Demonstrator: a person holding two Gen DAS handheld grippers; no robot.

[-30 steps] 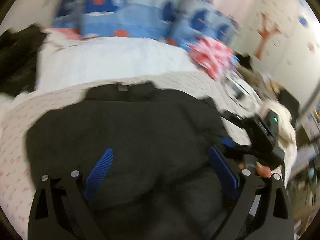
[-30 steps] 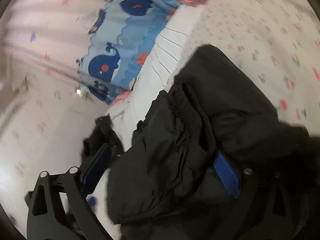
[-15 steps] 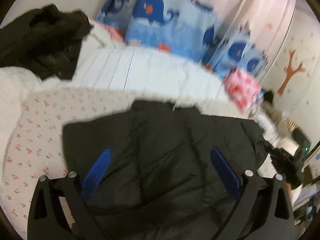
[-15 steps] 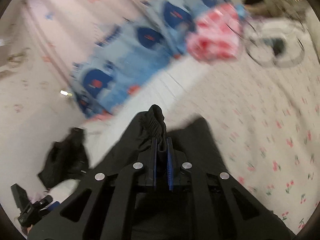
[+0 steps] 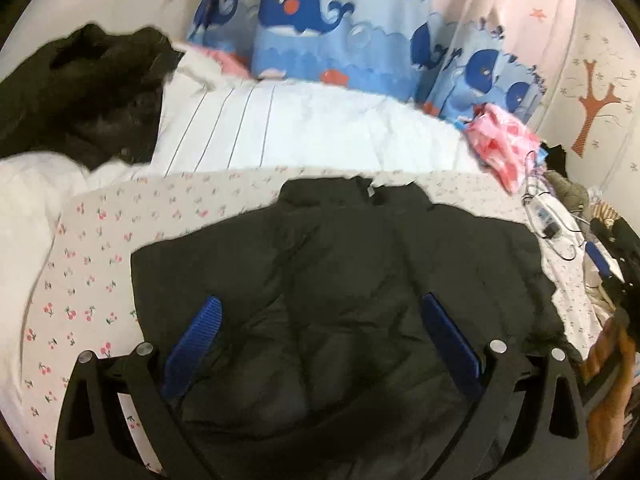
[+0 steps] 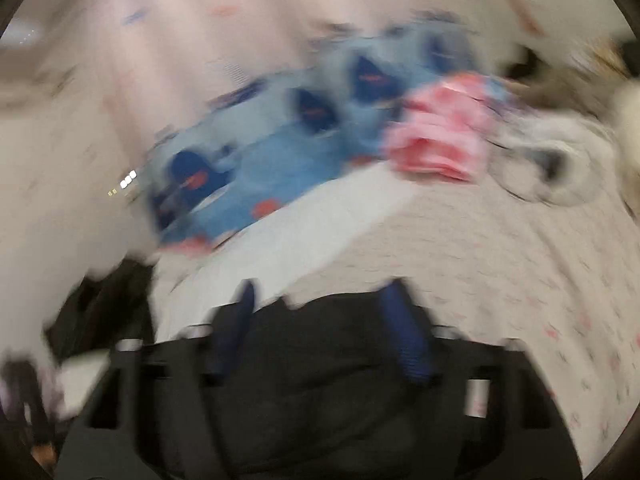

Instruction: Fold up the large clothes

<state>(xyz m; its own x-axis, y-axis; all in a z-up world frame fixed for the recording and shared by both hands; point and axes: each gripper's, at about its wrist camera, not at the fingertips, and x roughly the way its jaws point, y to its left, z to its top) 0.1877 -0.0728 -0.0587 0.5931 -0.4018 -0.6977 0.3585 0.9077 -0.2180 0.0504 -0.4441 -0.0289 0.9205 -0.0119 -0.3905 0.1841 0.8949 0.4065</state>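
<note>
The right gripper point(image 6: 320, 320), which half a second ago pinched a bunched fold of the puffy black quilted jacket point(image 5: 340, 280) between its blue ribbed pads, has just been opening its jaws, and no fabric shows between them in its blurred view. That fold has gone from its raised bunch to lying flat on the cherry-print bedsheet point(image 5: 100, 272). The left gripper point(image 5: 320, 328) has dropped closer over the jacket, jaws wide apart.
</note>
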